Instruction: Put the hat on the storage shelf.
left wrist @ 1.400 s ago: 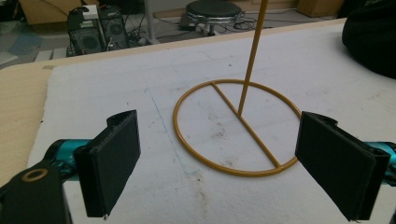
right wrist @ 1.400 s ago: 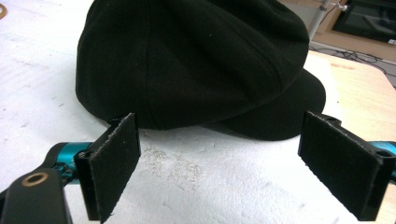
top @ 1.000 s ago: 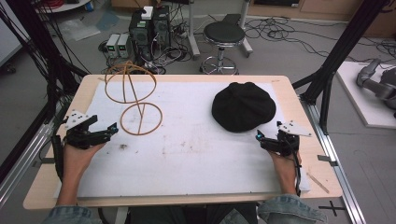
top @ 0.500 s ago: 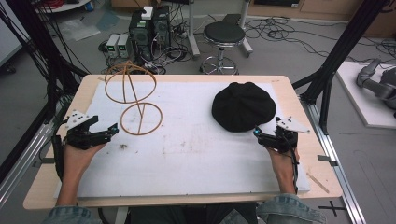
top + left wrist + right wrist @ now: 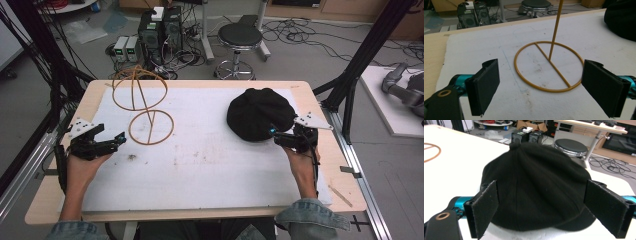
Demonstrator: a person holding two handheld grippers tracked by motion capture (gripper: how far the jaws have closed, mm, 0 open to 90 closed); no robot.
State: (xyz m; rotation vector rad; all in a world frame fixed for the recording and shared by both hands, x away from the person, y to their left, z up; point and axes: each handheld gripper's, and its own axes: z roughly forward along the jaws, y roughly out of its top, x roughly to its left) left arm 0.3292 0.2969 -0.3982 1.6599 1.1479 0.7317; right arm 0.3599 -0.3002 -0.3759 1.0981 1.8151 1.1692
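A black cap (image 5: 256, 114) lies on the right part of the white mat (image 5: 210, 165). My right gripper (image 5: 278, 137) is at its near right edge. In the right gripper view it (image 5: 546, 207) is open, and the cap (image 5: 536, 180) lies between and just beyond the two wide jaws. A yellow wire hat stand rises at the left, with its base ring (image 5: 151, 128) flat on the mat and a round top frame (image 5: 139, 87) on a thin pole (image 5: 555, 30). My left gripper (image 5: 119, 138) is open and holds nothing. It (image 5: 544, 85) faces the base ring (image 5: 549, 66) from a short way off.
The wooden table (image 5: 320, 95) ends close behind the stand and the cap. Beyond it on the floor are a black stool (image 5: 240, 37), computer boxes (image 5: 160, 30) and cables. Black frame posts (image 5: 360, 65) rise at both sides. A thin stick (image 5: 340, 196) lies at the near right corner.
My right gripper has moved forward to the cap's near edge. The left gripper has hardly moved, and the cap and the stand lie as before.
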